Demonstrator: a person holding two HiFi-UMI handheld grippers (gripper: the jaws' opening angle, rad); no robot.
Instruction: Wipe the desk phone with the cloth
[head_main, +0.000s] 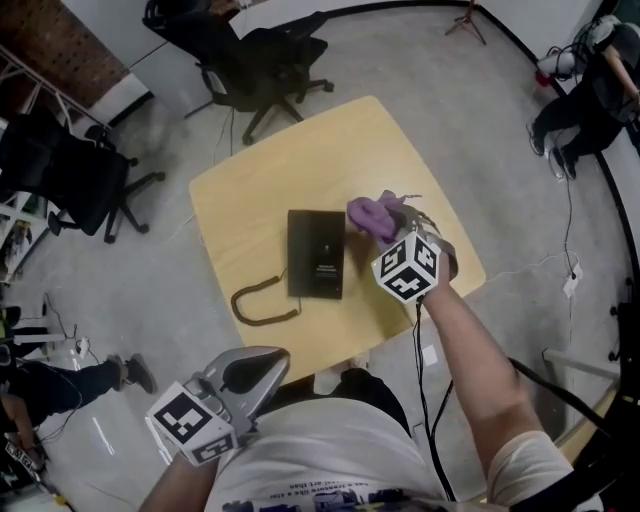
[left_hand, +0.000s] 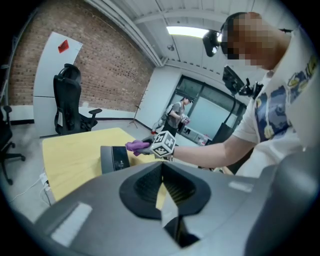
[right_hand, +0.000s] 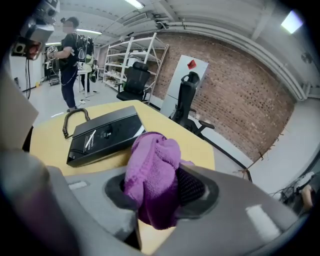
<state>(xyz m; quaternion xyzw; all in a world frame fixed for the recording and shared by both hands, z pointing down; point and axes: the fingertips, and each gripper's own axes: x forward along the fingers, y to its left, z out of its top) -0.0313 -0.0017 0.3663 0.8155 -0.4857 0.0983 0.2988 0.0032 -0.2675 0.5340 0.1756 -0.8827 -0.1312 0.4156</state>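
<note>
A flat black desk phone (head_main: 316, 253) lies in the middle of the yellow table (head_main: 270, 190), its coiled cord (head_main: 258, 301) curling off to the left. My right gripper (head_main: 392, 222) is shut on a bunched purple cloth (head_main: 372, 215), held just right of the phone's far corner. In the right gripper view the cloth (right_hand: 152, 172) bulges between the jaws, with the phone (right_hand: 104, 133) beyond it. My left gripper (head_main: 262, 361) is shut and empty, held off the table's near edge by my body. From the left gripper view I see the phone (left_hand: 114, 157) and the cloth (left_hand: 136, 145).
Black office chairs (head_main: 255, 55) stand beyond the table and at the left (head_main: 70, 180). People stand at the room's edges (head_main: 590, 90). A cable (head_main: 432, 400) hangs from my right gripper along my arm. Grey floor surrounds the table.
</note>
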